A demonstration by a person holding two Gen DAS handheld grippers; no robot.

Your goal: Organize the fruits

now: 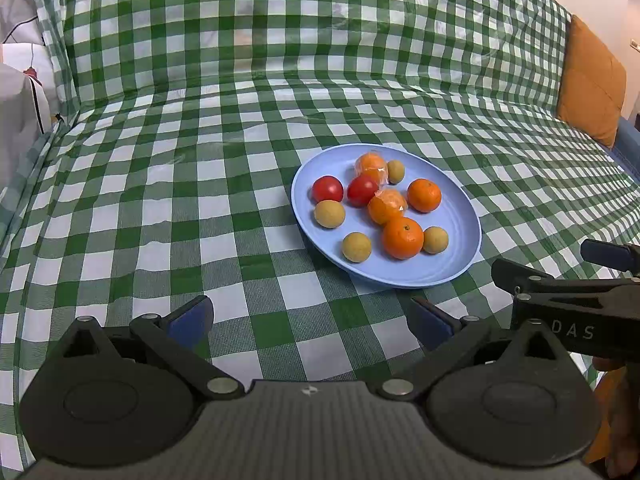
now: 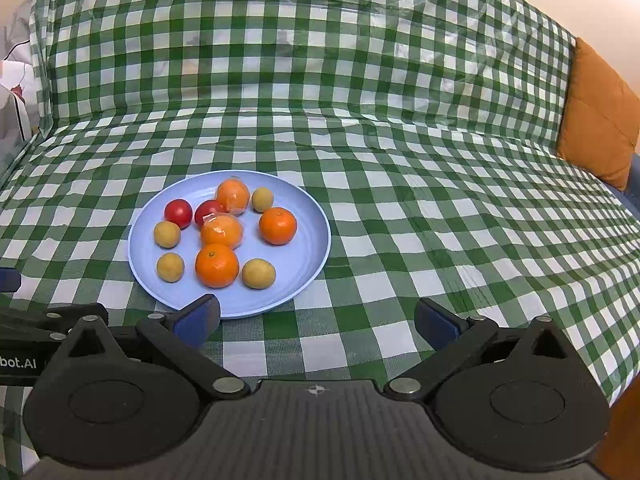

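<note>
Fruits (image 2: 218,236) gathered on blue plate (image 2: 312,248) — contained against rolling; left gripper (image 1: 310,322) and right gripper (image 2: 318,322), at its 6 o'clock, gape empty.

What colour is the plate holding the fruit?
Light blue plate; the right wrist view shows it best.

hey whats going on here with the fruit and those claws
A person holds two claws over a checked cloth, both open and holding nothing. The left claw and right claw hover just short of a blue plate. All the fruit lies on the plate: two tomatoes, two bare oranges, two wrapped oranges and four small tan fruits. Whether sorting is over or yet to come, I cannot tell.
</note>
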